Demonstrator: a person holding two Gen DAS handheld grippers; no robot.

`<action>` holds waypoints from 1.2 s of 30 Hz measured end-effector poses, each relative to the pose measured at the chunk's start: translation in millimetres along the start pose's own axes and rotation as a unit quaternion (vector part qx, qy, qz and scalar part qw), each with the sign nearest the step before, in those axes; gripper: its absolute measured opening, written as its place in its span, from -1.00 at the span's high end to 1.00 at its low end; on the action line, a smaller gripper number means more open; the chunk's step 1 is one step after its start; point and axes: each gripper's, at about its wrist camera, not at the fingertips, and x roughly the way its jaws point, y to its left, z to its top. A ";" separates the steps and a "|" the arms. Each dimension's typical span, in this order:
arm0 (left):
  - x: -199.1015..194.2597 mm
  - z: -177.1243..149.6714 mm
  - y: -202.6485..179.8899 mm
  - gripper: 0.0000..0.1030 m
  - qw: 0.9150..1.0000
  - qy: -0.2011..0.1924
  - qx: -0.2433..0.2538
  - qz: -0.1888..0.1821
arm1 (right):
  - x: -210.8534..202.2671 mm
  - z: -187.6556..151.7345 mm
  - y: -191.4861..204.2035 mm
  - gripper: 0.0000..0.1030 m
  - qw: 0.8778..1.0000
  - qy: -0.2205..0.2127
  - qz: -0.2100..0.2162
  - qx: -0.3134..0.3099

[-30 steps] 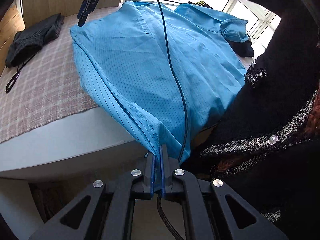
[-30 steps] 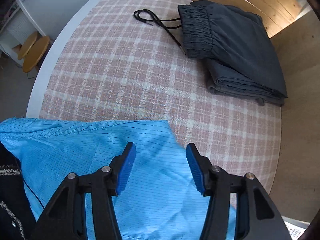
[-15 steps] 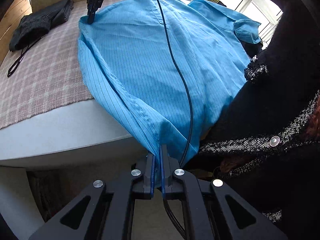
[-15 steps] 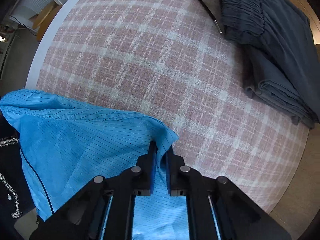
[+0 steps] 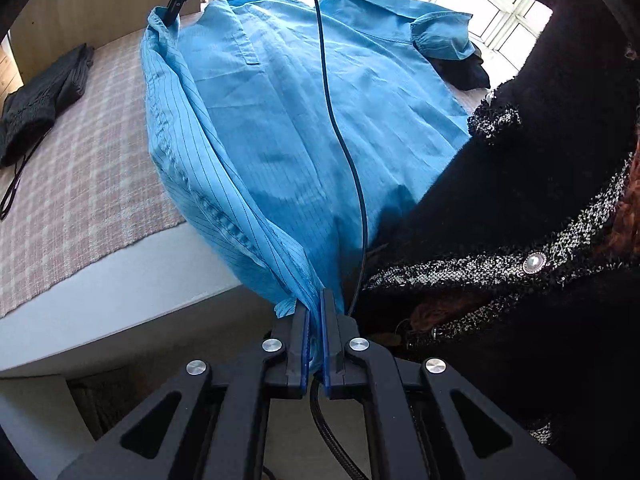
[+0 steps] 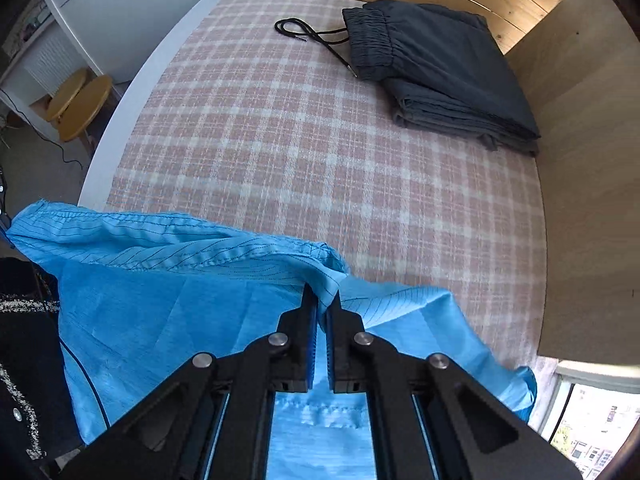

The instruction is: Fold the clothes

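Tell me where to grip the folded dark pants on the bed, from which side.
Probably the elastic waistband end of the folded dark pants, coming from the open plaid blanket side: the layers are bunched there, and the wooden wall blocks the far side.

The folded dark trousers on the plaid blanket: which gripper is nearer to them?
Right. The right gripper pinches the blue shirt's far corner above the plaid blanket, on the side toward the folded dark trousers. The left gripper holds the hem off the bed's edge.
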 end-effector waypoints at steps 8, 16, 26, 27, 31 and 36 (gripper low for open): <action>45.5 16.2 -44.3 0.93 0.997 0.028 0.060 -0.037 | 10.9 -101.9 11.2 0.93 0.996 0.014 -0.011 0.085; 76.7 24.7 -79.0 0.92 0.993 0.026 0.073 -0.087 | 24.0 -148.7 23.4 0.94 0.992 0.008 -0.010 0.127; 82.9 22.5 -80.0 0.83 0.993 0.010 0.046 -0.105 | 19.4 -169.3 19.0 0.94 0.988 0.025 -0.039 0.149; 86.1 22.4 -81.0 0.80 0.994 0.009 0.043 -0.104 | 27.8 -168.4 20.4 0.94 0.988 0.036 -0.047 0.146; 81.9 3.4 -81.4 0.65 0.995 0.016 0.021 -0.097 | 29.3 -173.5 26.3 0.90 0.987 0.070 -0.074 0.124; 53.9 -43.5 -40.7 0.42 0.996 0.008 -0.065 -0.061 | 19.9 -182.7 33.0 0.58 0.984 0.108 -0.109 0.095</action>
